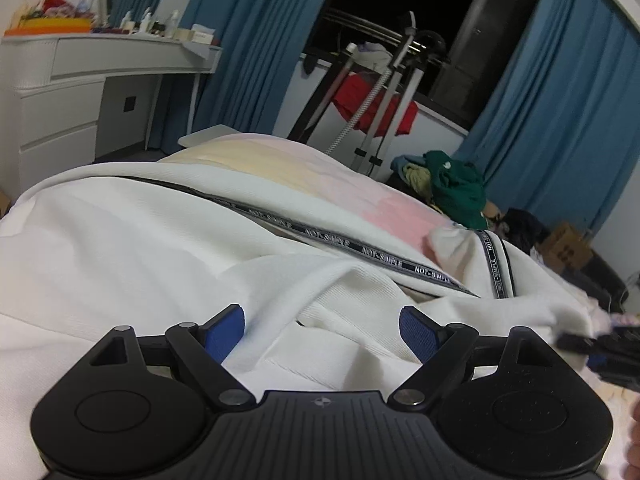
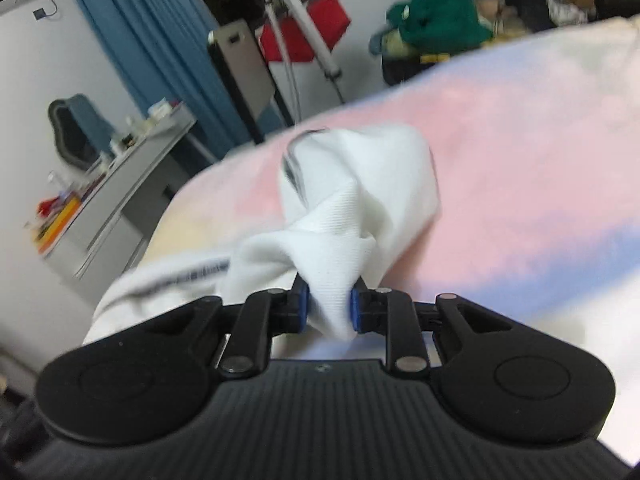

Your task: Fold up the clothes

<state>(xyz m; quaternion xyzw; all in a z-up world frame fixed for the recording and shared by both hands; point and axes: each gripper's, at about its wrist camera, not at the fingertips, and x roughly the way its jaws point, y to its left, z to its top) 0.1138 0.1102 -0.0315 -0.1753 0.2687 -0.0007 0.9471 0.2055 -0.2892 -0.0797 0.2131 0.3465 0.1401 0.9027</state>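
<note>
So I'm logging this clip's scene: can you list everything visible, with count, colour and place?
White garment: one, white with black lettered trim, spread across the bed, one end bunched up
Bedcover: one, pastel pink, yellow and blue, under the garment
Curtains: blue, along the dark window
Dresser: one, white, far left, cluttered top
Metal stand: one, silver, beyond the bed
Red cloth: one, on the stand
Clothes pile: green on top, right of the bed
Cardboard box: one, brown, far right
Left tongs: open above the garment
Right tongs: shut on the bunched end
</note>
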